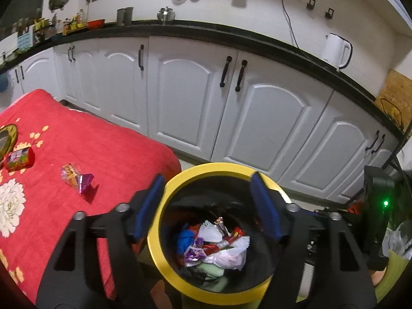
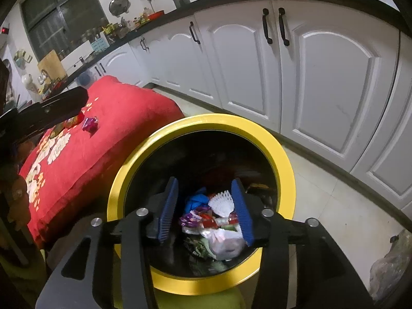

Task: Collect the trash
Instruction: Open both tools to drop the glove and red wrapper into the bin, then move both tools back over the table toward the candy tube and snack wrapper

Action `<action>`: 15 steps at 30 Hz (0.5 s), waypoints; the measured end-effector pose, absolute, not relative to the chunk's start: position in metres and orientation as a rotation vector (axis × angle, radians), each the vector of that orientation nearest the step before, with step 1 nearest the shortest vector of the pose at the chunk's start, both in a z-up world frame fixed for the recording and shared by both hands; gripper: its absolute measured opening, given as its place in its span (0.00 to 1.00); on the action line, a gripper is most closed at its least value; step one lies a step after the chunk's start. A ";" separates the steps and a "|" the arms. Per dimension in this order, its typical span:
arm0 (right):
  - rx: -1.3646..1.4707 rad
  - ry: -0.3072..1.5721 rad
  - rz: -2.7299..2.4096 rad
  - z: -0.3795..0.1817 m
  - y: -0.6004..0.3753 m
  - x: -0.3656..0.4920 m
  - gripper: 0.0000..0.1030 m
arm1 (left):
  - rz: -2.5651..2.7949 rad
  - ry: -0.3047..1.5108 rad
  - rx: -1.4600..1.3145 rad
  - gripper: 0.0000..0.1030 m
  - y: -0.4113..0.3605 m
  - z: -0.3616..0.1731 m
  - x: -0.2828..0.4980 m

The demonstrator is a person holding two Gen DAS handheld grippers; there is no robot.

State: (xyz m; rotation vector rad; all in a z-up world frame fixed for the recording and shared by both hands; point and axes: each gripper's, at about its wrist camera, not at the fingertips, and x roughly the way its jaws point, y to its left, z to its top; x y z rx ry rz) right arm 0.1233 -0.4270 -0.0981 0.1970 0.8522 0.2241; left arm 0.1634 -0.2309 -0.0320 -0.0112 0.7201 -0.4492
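A bin with a yellow rim (image 1: 180,177) stands on the floor beside a table covered with a red cloth (image 1: 103,149). Wrappers, a white bag and blue scraps (image 1: 216,244) lie at the bottom of the bin. My left gripper (image 1: 207,177) hangs over the bin's mouth, open and wide, with nothing between its blue pads. My right gripper (image 2: 205,181) is also over the bin (image 2: 283,159), open with empty jaws above the trash heap (image 2: 216,221). On the cloth lie a purple and orange wrapper (image 1: 77,177), also visible as the wrapper (image 2: 90,123), and a red packet (image 1: 19,158).
White cabinet doors (image 1: 270,123) under a black counter run behind the bin. A white kettle (image 1: 337,51) stands on the counter. A roll of tape (image 1: 6,139) sits at the cloth's left edge. A crumpled plastic bag (image 2: 388,270) lies on the tiled floor (image 2: 322,206).
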 end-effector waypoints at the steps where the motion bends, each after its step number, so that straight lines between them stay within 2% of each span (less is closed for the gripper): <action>1: 0.195 0.847 0.221 -0.097 -0.427 0.123 0.47 | -0.446 0.719 -0.018 0.77 -0.229 -0.031 0.163; 3: 0.196 0.840 0.218 -0.095 -0.427 0.122 0.52 | -0.432 0.711 -0.030 0.89 -0.225 -0.029 0.163; 10: 0.171 0.803 0.233 -0.083 -0.418 0.122 0.59 | -0.373 0.684 -0.050 0.89 -0.207 -0.019 0.163; 15: 0.148 0.781 0.260 -0.073 -0.405 0.123 0.61 | -0.330 0.664 -0.065 0.89 -0.190 -0.015 0.162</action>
